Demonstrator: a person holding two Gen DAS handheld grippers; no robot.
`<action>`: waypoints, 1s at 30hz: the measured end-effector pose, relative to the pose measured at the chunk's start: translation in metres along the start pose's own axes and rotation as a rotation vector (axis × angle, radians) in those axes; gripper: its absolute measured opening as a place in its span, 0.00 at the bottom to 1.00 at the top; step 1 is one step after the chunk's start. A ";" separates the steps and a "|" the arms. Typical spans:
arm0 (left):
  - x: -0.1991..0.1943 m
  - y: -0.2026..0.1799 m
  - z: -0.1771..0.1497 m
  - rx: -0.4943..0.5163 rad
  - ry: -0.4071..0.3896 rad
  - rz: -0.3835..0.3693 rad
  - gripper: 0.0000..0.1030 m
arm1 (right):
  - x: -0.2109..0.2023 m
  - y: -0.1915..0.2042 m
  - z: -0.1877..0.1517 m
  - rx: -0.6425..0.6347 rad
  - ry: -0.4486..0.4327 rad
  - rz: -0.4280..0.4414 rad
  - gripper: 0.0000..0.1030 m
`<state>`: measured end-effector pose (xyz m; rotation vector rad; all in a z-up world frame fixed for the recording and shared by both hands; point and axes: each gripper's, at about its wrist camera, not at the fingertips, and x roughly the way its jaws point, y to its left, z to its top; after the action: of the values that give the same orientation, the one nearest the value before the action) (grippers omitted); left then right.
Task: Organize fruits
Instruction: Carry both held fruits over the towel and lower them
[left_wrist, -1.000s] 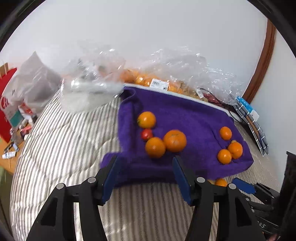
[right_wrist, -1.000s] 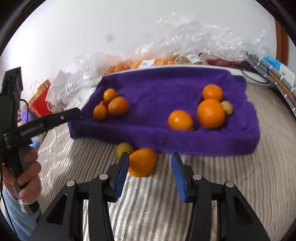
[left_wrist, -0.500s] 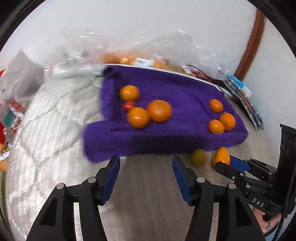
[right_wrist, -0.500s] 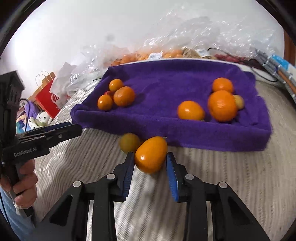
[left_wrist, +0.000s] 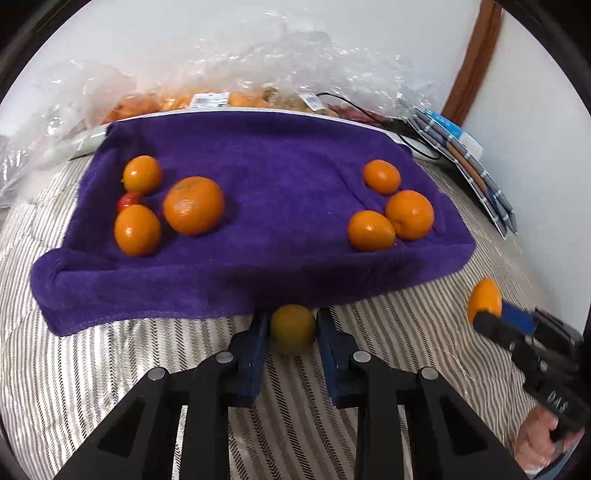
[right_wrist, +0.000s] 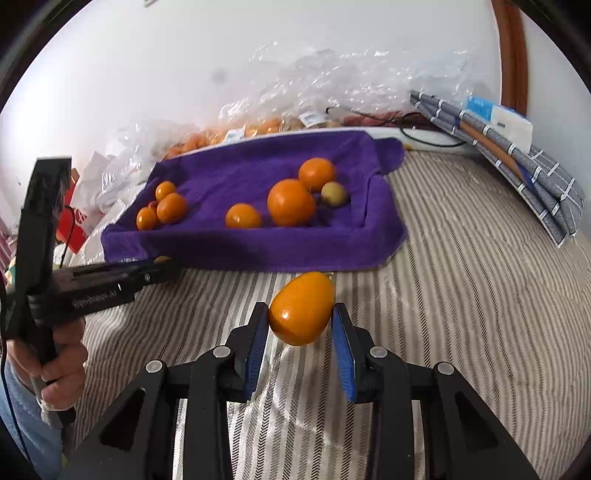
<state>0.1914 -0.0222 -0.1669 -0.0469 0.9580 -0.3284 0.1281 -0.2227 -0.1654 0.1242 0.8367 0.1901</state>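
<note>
Left wrist view: left gripper (left_wrist: 291, 328) clamped on yellowish fruit (left_wrist: 292, 328) between its pads, just short of purple towel (left_wrist: 258, 206).
Right gripper (right_wrist: 300, 325) holds oval orange fruit (right_wrist: 301, 308) aloft. Both look light, smooth, bruisable; grip across the widest part.

A home, most likely a bedroom: the surface is a soft, quilted striped bedcover (right_wrist: 461, 295) set against a plain white wall (left_wrist: 221, 44) with brown wooden trim (left_wrist: 469, 62). Crumpled plastic grocery bags (right_wrist: 332, 81), a folded checked cloth (right_wrist: 517, 158) and a red paper bag (right_wrist: 74, 225) lie around, everyday household clutter
</note>
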 end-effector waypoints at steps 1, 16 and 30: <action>-0.002 0.001 0.000 -0.004 -0.005 0.003 0.25 | -0.001 0.000 0.002 0.001 -0.006 0.002 0.34; -0.027 0.020 0.079 -0.063 -0.134 0.047 0.25 | 0.016 0.005 0.076 -0.047 -0.080 -0.008 0.34; 0.029 0.004 0.074 -0.027 -0.083 0.042 0.25 | 0.054 -0.020 0.070 0.001 -0.018 -0.027 0.34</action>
<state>0.2678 -0.0346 -0.1473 -0.0643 0.8796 -0.2730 0.2183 -0.2334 -0.1614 0.1151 0.8198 0.1632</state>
